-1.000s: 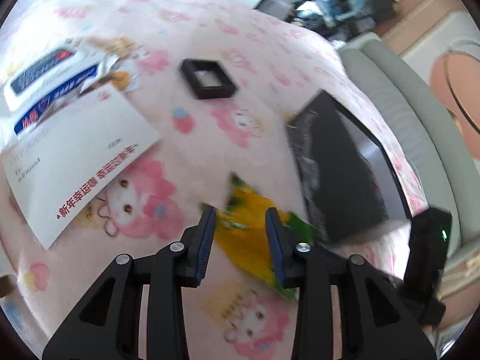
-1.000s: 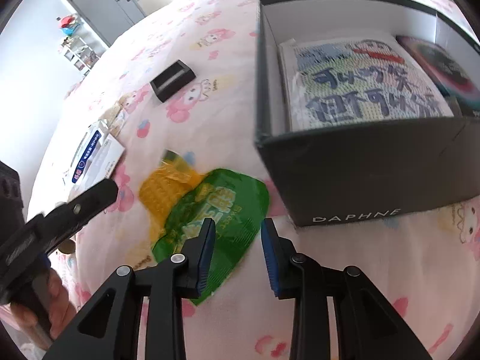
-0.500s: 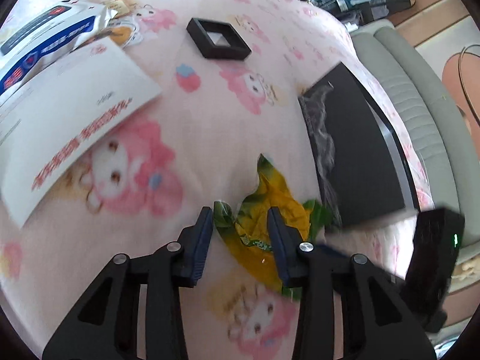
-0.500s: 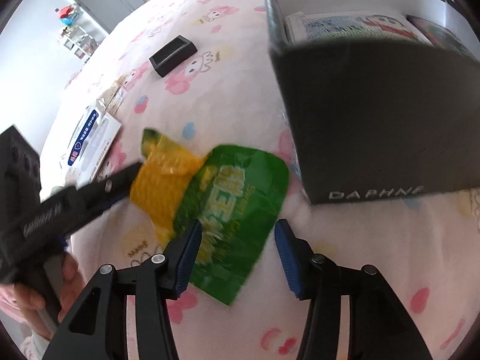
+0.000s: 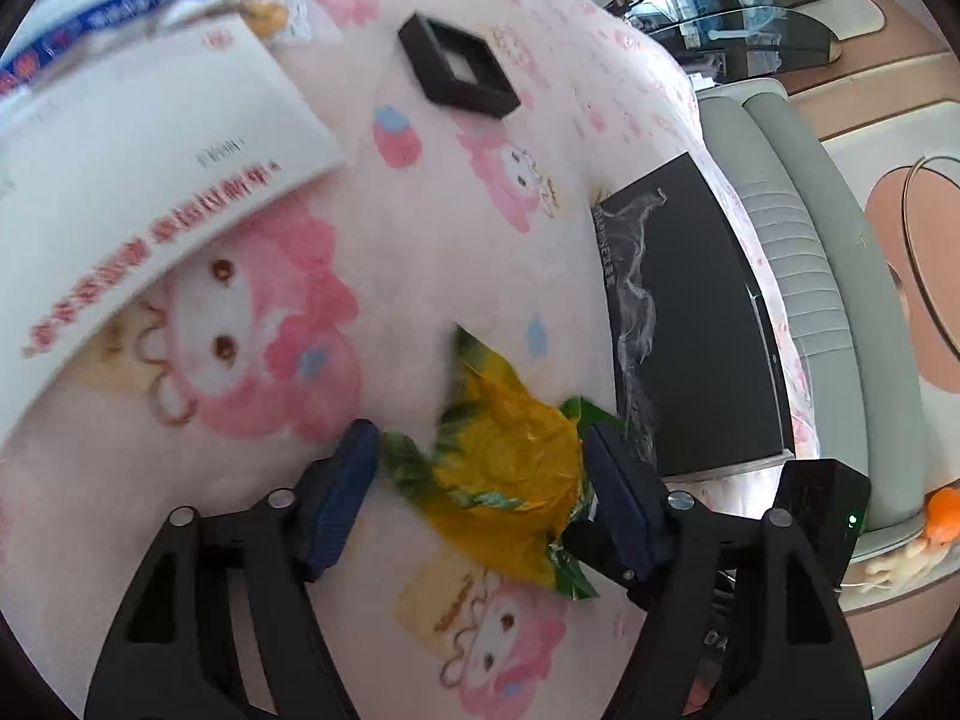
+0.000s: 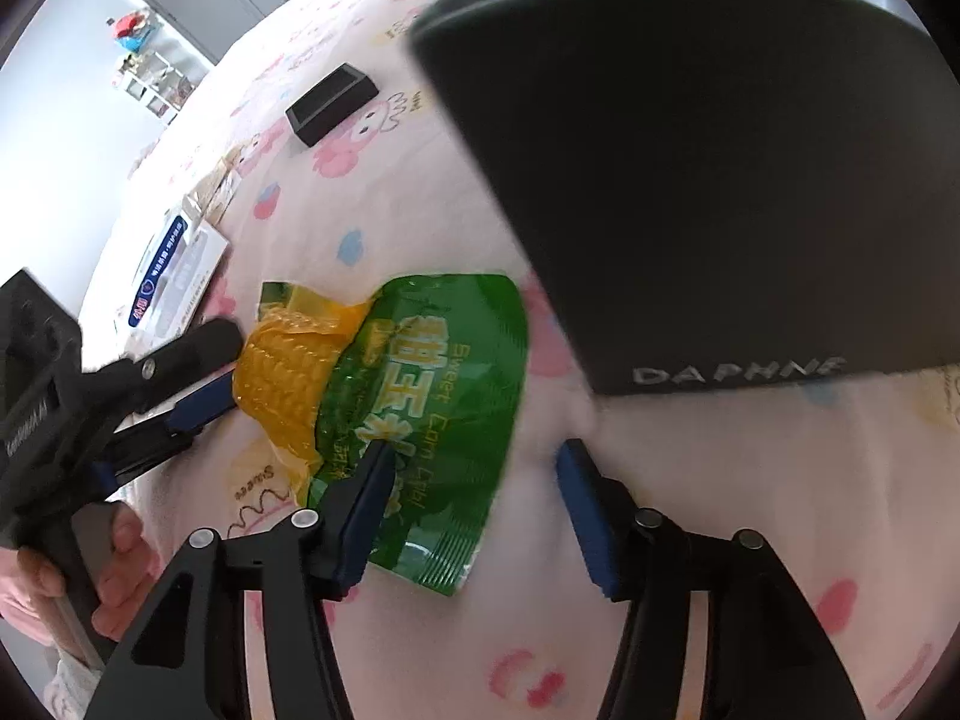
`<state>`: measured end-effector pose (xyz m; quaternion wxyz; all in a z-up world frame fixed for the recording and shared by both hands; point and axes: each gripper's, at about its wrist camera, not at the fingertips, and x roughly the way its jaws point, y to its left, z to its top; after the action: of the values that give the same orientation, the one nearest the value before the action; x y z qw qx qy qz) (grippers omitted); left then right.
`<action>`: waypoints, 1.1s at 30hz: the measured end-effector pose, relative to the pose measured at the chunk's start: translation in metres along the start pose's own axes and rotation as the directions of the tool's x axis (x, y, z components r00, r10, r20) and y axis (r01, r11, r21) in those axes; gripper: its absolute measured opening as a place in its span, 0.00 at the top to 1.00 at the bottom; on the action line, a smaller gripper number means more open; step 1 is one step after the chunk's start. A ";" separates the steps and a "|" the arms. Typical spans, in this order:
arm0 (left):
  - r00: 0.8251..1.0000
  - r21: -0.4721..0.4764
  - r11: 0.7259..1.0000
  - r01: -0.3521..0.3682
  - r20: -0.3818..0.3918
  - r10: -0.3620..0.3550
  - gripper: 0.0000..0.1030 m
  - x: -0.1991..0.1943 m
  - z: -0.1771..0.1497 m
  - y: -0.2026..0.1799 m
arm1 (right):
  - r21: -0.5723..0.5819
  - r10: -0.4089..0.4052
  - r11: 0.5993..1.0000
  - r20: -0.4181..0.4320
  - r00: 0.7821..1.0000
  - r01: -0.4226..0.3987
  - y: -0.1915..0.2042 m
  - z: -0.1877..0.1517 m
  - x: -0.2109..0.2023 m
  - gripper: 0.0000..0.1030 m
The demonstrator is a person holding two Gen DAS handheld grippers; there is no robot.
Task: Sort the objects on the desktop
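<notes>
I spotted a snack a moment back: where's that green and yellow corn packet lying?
The sweet corn packet lies on the pink cartoon blanket, just left of the black DAPHNE box, between both grippers' opening jaws.

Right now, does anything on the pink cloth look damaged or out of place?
Yes. The sweet corn packet looks torn open and crumpled, its yellow inner wrap bulging out at one end beside the black box.

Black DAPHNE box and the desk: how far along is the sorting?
Done: cannot tell; the black DAPHNE cardboard box hides its inside. In hand: nothing gripped; the green-and-yellow sweet corn packet lies between both opening grippers, left gripper and right gripper. Left: the packet, white envelope, blue-and-white pack, small black tray.
</notes>
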<state>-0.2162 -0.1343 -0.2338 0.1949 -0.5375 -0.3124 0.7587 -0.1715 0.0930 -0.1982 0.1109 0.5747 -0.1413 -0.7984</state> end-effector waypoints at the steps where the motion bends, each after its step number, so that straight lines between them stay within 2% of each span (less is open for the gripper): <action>1: 1.000 0.019 1.000 -0.010 0.001 0.010 0.30 0.001 -0.002 -0.003 | -0.004 0.007 1.000 0.002 1.000 -0.007 0.001 0.002 0.000 0.47; 3: 1.000 0.056 0.998 -0.010 -0.001 0.010 0.32 0.002 -0.005 -0.010 | -0.016 0.027 1.000 0.004 1.000 -0.027 0.003 0.005 0.000 0.47; 4: 1.000 0.074 0.997 -0.003 -0.003 0.003 0.37 0.001 -0.007 -0.014 | -0.029 0.040 0.999 0.008 0.999 -0.040 0.005 0.006 -0.002 0.48; 6: 1.000 0.086 0.996 -0.014 0.010 0.013 0.39 -0.005 -0.011 -0.020 | -0.044 0.029 0.999 0.017 0.999 -0.028 0.007 0.007 -0.005 0.48; 9: 1.000 0.097 0.995 -0.012 0.019 0.010 0.42 -0.017 -0.019 -0.025 | -0.051 0.031 0.998 0.045 0.999 -0.029 0.007 0.006 -0.015 0.54; 11: 1.000 0.099 0.995 -0.009 0.026 0.006 0.42 -0.027 -0.026 -0.029 | -0.034 0.049 0.998 0.056 0.997 -0.047 0.002 0.005 -0.024 0.62; 14: 0.999 0.114 0.993 -0.005 0.052 -0.001 0.43 -0.041 -0.034 -0.043 | -0.022 0.094 0.995 0.064 0.994 -0.092 -0.003 0.006 -0.039 0.62; 20: 0.995 0.153 0.988 0.005 0.097 -0.020 0.45 -0.068 -0.051 -0.081 | -0.047 0.107 0.994 0.139 0.985 -0.101 -0.007 0.009 -0.089 0.62; 23: 0.994 0.182 0.983 0.027 0.096 -0.045 0.58 -0.075 -0.050 -0.104 | -0.060 0.131 0.991 0.177 0.975 -0.122 -0.013 0.017 -0.116 0.62; 25: 0.996 0.215 0.976 0.045 0.069 -0.061 0.61 -0.072 -0.048 -0.126 | -0.058 0.176 0.984 0.197 0.965 -0.168 -0.014 0.022 -0.133 0.64; 27: 0.996 0.258 0.966 0.012 0.081 -0.034 0.61 -0.065 -0.047 -0.146 | -0.062 0.194 0.981 0.211 0.958 -0.185 -0.003 0.019 -0.140 0.64; 29: 0.996 0.276 0.960 -0.036 0.094 0.011 0.61 -0.055 -0.045 -0.158 | -0.088 0.168 0.984 0.230 0.959 -0.152 0.005 0.020 -0.141 0.64; 31: 0.997 0.237 0.971 -0.016 0.083 -0.004 0.63 -0.048 -0.044 -0.153 | -0.084 0.160 0.986 0.224 0.961 -0.145 -0.007 0.025 -0.140 0.64; 33: 0.995 0.206 0.977 -0.045 0.096 0.026 0.64 -0.046 -0.045 -0.144 | -0.067 0.151 0.988 0.212 0.966 -0.140 -0.019 0.024 -0.136 0.64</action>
<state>-0.1637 -0.0461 -0.1136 0.2218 -0.4836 -0.2303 0.8148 -0.1519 0.1595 -0.0769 0.1681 0.4694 -0.1738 -0.8492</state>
